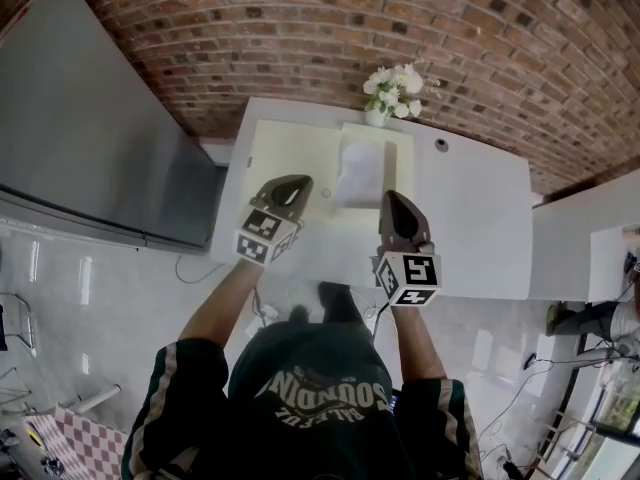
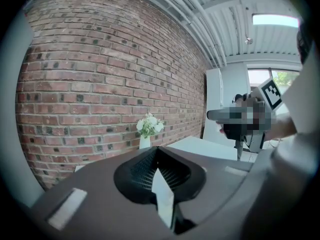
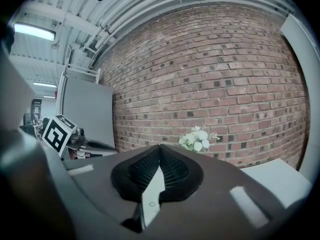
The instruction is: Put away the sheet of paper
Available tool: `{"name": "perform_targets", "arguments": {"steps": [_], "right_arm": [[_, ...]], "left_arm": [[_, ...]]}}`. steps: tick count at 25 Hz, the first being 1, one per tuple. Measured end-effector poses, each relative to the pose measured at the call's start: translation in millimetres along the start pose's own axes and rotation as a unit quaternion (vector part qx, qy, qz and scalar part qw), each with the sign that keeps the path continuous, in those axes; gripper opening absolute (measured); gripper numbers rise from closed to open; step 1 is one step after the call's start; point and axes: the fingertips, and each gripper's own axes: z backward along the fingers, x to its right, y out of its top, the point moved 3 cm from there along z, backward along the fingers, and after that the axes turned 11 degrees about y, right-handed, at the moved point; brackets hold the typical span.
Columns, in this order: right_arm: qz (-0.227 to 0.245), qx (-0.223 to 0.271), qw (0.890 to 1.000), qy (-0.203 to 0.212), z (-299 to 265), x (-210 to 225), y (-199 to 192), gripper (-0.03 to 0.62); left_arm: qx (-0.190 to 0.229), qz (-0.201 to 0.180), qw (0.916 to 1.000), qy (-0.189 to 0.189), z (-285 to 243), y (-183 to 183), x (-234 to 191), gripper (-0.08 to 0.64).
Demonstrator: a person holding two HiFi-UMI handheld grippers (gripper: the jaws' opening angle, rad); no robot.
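Paper (image 1: pixel 358 173) lies flat on the cream mat (image 1: pixel 280 148), at twelve o'clock from the right gripper (image 1: pixel 391 198) and one o'clock from the left gripper (image 1: pixel 299 184). Both hover short of it, jaws together and empty. That fits either reaching to lift it or having laid it there.

Sheet of paper (image 1: pixel 358 173) — white, plain, roughly rectangular, long edges running near to far. It lies flat on a pale cream mat (image 1: pixel 285 158) on the white table (image 1: pixel 480 208). It sits in the right half of the mat, closer to the far edge than the near one. Its right edge runs just beside a narrow cream strip (image 1: pixel 390 163). The near end looks slightly greyer — shadow or curl, cannot tell. A vase of white flowers (image 1: pixel 390 93) stands beyond its far end, apart from it.
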Motion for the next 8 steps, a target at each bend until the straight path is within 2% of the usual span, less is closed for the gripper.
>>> {"name": "perform_targets", "arguments": {"steps": [8], "right_arm": [[-0.002,-0.002,1.000,0.006,-12.9,0.6,-3.4,-0.017]], "left_arm": [[-0.009,0.002,1.0000,-0.001,-8.5,-6.1,-9.3,0.011]]}}
